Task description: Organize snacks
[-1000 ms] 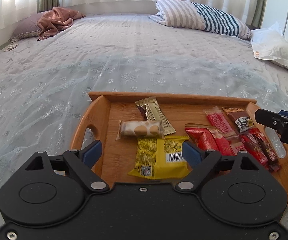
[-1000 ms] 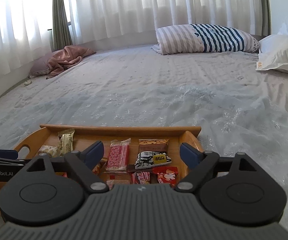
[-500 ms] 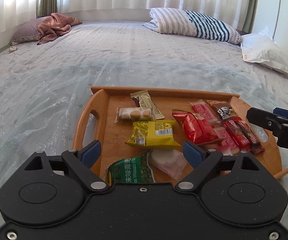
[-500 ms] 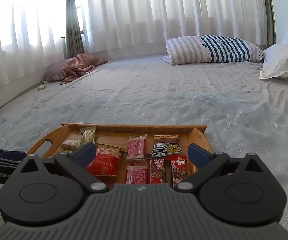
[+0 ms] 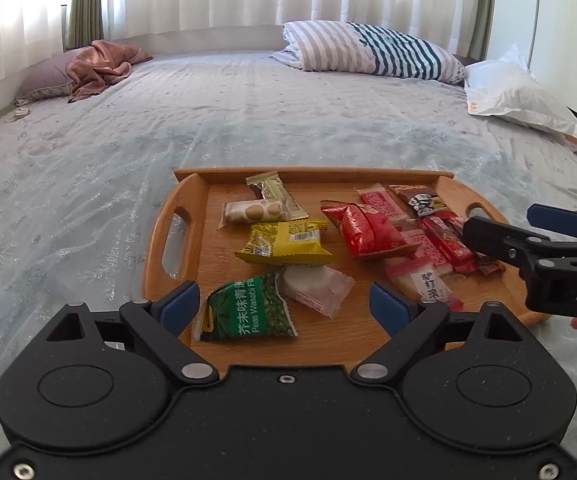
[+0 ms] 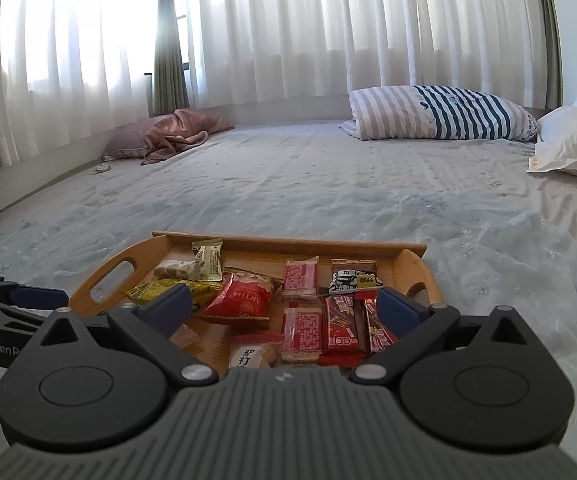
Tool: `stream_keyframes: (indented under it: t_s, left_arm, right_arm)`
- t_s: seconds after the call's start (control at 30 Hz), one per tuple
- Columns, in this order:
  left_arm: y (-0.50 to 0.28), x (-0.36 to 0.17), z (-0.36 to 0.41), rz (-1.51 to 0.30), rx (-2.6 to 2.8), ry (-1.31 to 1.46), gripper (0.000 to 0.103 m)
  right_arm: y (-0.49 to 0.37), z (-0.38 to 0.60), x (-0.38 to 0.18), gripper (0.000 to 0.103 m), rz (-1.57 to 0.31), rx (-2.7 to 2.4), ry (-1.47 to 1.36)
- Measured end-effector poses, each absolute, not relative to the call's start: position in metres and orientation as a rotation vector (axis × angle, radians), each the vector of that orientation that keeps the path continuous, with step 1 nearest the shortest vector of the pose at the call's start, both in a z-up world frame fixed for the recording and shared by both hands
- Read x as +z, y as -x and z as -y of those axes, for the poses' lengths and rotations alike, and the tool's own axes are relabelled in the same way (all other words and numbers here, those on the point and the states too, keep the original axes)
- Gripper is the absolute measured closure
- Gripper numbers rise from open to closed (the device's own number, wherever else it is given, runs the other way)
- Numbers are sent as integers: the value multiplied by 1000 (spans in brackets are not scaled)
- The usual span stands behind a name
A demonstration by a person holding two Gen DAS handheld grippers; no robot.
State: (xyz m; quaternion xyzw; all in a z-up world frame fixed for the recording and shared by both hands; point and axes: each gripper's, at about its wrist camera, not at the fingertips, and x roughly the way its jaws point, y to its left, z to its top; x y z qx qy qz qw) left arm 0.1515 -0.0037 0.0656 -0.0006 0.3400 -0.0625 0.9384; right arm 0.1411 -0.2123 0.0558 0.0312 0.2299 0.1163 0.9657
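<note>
Above the wooden tray (image 5: pixel 184 200) of snacks (image 5: pixel 284 240), both grippers' fingers (image 5: pixel 178 304) stand spread wide, holding nothing.

The tray (image 5: pixel 176 236) is smooth, satin-finished wood. The green wasabi pea packet (image 5: pixel 248 312) and red snack bag (image 5: pixel 364 228) are glossy crinkled plastic film. The bedspread (image 5: pixel 248 112) is matt embroidered cloth; the curtains (image 6: pixel 328 28) sheer fabric.

It was a home bedroom: a wide bed (image 6: pixel 328 184) with a striped pillow (image 6: pixel 440 114), a crumpled blanket (image 6: pixel 180 130), and curtained windows (image 6: pixel 288 28).
</note>
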Motion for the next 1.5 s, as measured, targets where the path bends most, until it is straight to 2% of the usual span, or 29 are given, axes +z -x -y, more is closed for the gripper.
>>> stream_keyframes:
  t_s: [0.63, 1.5]
  left_arm:
    - [-86, 90, -3, -670, -134, 26, 11]
    - [-64, 14, 7, -717, -64, 2, 9]
  right_arm:
    - [-86, 230, 65, 0, -409, 201, -104]
    - [-57, 220, -2, 0, -511, 99, -37]
